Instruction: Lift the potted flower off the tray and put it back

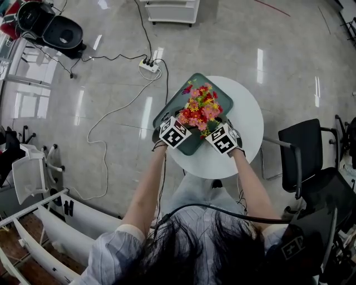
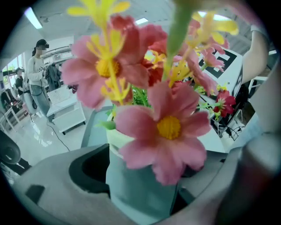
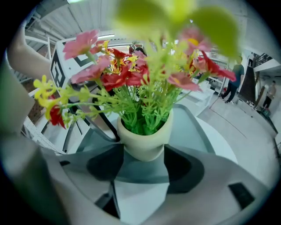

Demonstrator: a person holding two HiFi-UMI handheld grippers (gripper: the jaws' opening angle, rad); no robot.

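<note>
A potted flower point(image 1: 200, 110) with pink, red and yellow blooms stands over a dark green tray point(image 1: 219, 89) on a round white table point(image 1: 247, 119). My left gripper point(image 1: 185, 126) and right gripper point(image 1: 212, 129) flank the pot from the near side. In the left gripper view the jaws press both sides of the pot's pale green body point(image 2: 138, 189), with blooms point(image 2: 169, 127) filling the picture. In the right gripper view the jaws close just under the cream rim point(image 3: 145, 143). The pot's base is hidden, so I cannot tell whether it rests on the tray.
A black chair point(image 1: 303, 147) stands right of the table. On the floor to the left lie a power strip point(image 1: 149, 67) and trailing cables. A white cabinet point(image 1: 169, 10) is beyond, white racks point(image 1: 33, 178) at lower left. A person point(image 2: 37, 74) stands far off.
</note>
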